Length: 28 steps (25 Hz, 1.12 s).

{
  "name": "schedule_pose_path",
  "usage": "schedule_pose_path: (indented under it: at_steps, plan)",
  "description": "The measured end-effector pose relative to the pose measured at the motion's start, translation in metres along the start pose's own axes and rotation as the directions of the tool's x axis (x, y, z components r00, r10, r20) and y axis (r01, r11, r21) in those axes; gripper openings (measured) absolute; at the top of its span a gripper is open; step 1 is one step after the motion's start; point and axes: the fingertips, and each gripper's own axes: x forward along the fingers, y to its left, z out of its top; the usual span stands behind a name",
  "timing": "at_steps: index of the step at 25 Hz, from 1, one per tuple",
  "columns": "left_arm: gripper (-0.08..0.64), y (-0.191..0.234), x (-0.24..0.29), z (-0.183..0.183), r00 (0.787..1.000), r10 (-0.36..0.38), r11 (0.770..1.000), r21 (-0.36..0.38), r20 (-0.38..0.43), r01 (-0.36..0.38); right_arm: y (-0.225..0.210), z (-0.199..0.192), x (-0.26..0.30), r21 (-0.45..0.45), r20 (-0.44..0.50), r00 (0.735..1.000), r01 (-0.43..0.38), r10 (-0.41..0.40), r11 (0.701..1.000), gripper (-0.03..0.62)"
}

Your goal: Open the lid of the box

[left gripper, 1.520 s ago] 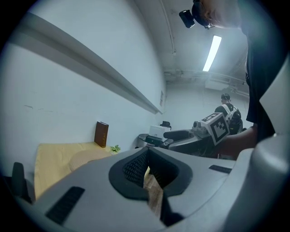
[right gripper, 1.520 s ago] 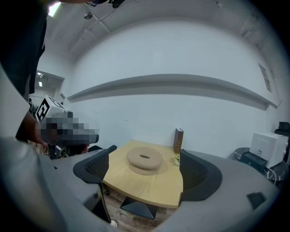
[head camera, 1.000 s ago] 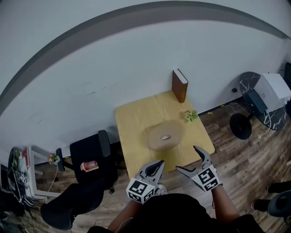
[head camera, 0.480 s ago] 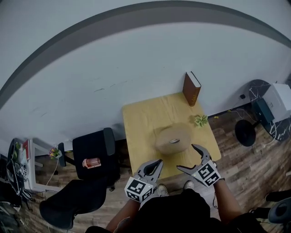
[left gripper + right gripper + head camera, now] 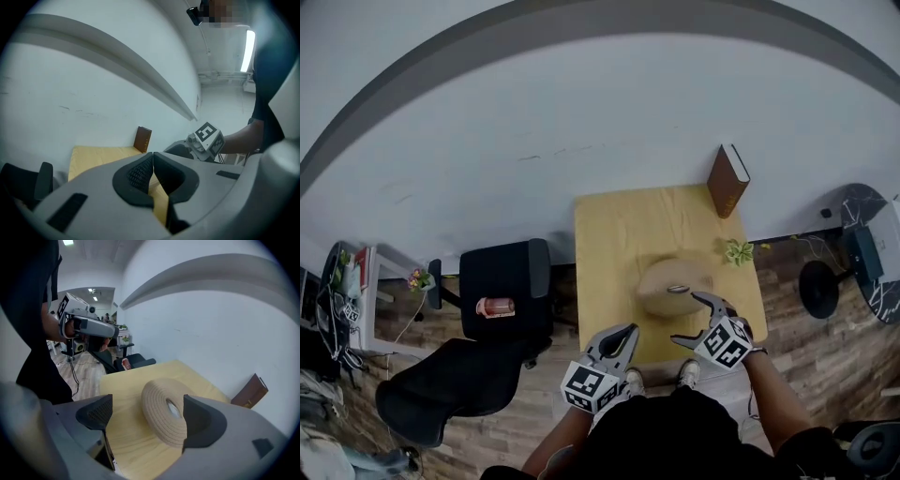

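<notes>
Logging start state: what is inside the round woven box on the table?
Only its closed lid and a small pale knob on top show; whatever the box holds is covered.

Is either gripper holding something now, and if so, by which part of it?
Nothing is held. The left gripper is shut with nothing between its jaws. The right gripper is open, facing the round box without gripping it.

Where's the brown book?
In the head view, the brown book stands at the far right corner of the table, against the wall, beyond the small plant and round box.
</notes>
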Motion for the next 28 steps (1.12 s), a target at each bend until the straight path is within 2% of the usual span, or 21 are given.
schedule_pose_path:
  at_steps: [5,9,16,22,24,26,28]
  plan:
    - [0.020,0.012,-0.003,-0.010,0.999,0.048,0.999,-0.013,-0.001,-0.048,-0.005,-0.011,0.034,-0.072,-0.094,0.992,-0.091,0.084,0.993,0.464]
    - [0.020,0.019,-0.003,-0.012,0.996,0.091,0.995,-0.035,0.000,-0.091,-0.009,-0.023,0.058,-0.138,-0.171,0.979,-0.134,0.110,0.981,0.440]
    - [0.020,0.034,-0.005,-0.010,0.985,0.170,0.984,-0.055,0.016,-0.169,-0.010,-0.051,0.083,-0.256,-0.331,0.929,-0.257,0.166,0.932,0.416]
    - [0.020,0.047,-0.014,-0.016,0.971,0.238,0.967,-0.091,0.016,-0.236,-0.009,-0.063,0.093,-0.285,-0.385,0.902,-0.316,0.194,0.905,0.410]
    - [0.020,0.049,-0.017,-0.016,0.968,0.251,0.964,-0.089,0.013,-0.249,-0.010,-0.062,0.095,-0.282,-0.388,0.901,-0.318,0.196,0.905,0.383]
    - [0.020,0.053,-0.020,-0.015,0.964,0.266,0.961,-0.084,0.010,-0.264,-0.011,-0.059,0.098,-0.280,-0.386,0.901,-0.320,0.199,0.905,0.329]
    - [0.020,0.053,-0.017,-0.014,0.963,0.271,0.959,-0.084,0.011,-0.269,-0.012,-0.059,0.098,-0.272,-0.389,0.897,-0.329,0.209,0.904,0.327]
